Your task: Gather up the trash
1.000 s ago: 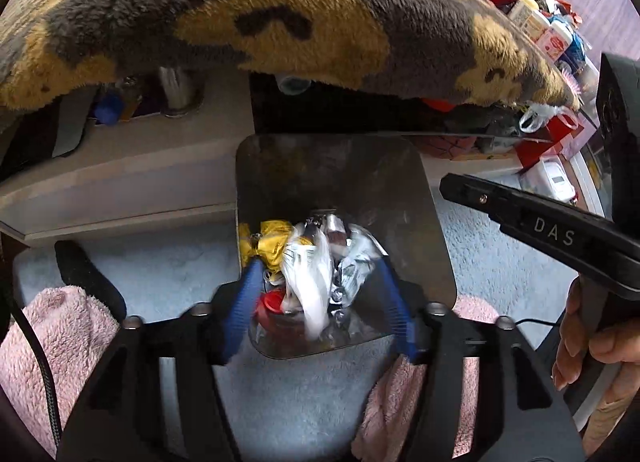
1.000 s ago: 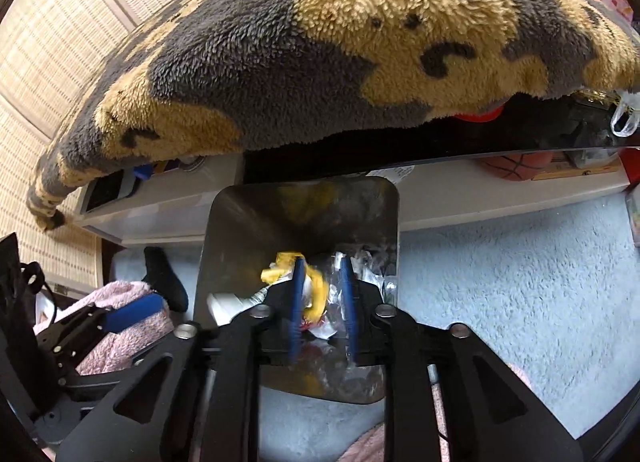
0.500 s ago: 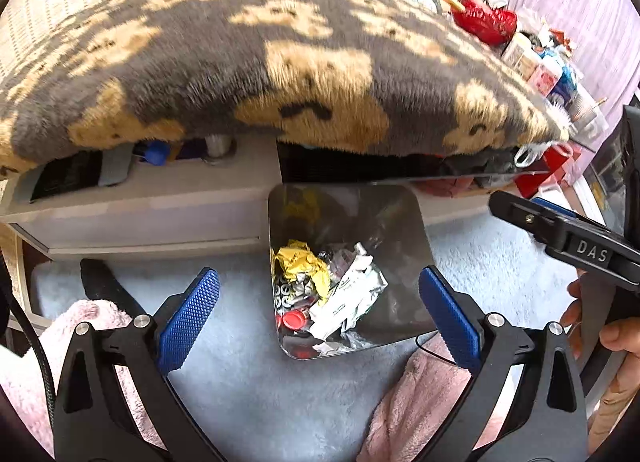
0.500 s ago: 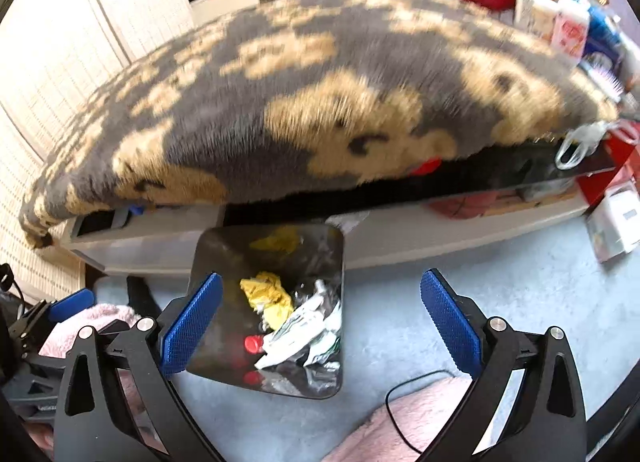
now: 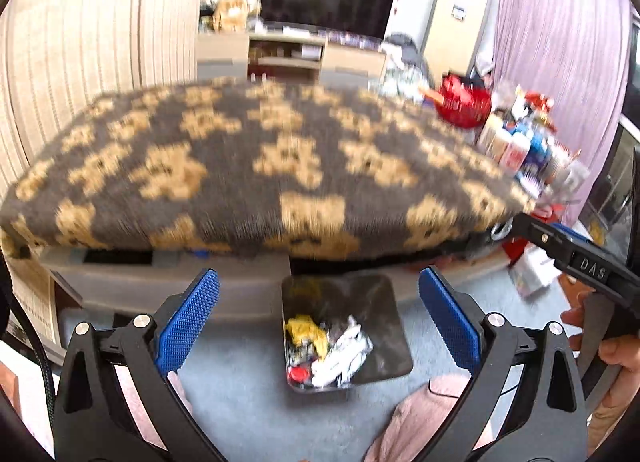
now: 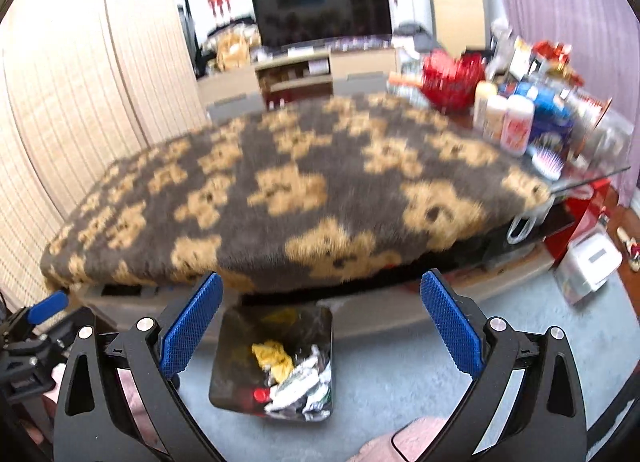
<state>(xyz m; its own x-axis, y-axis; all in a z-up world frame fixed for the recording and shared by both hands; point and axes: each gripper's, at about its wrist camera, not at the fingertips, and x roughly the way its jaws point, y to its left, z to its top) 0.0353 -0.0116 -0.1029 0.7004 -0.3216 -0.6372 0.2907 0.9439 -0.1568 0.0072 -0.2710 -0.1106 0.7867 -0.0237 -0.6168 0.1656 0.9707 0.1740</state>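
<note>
Blue-padded left gripper and right gripper both gape wide, empty, angled down above the metal bin on grey carpet. Trash lies inside: yellow wrapper, white foil, possibly a red cap; frames blurred.

1. A dark, shiny, square-mouthed bin stands upright on the grey carpet, just in front of the blanket-covered desk.
2. Trash lies inside: a yellow wrapper, crumpled silver-white wrappers, and a red cap by the near wall.
</note>
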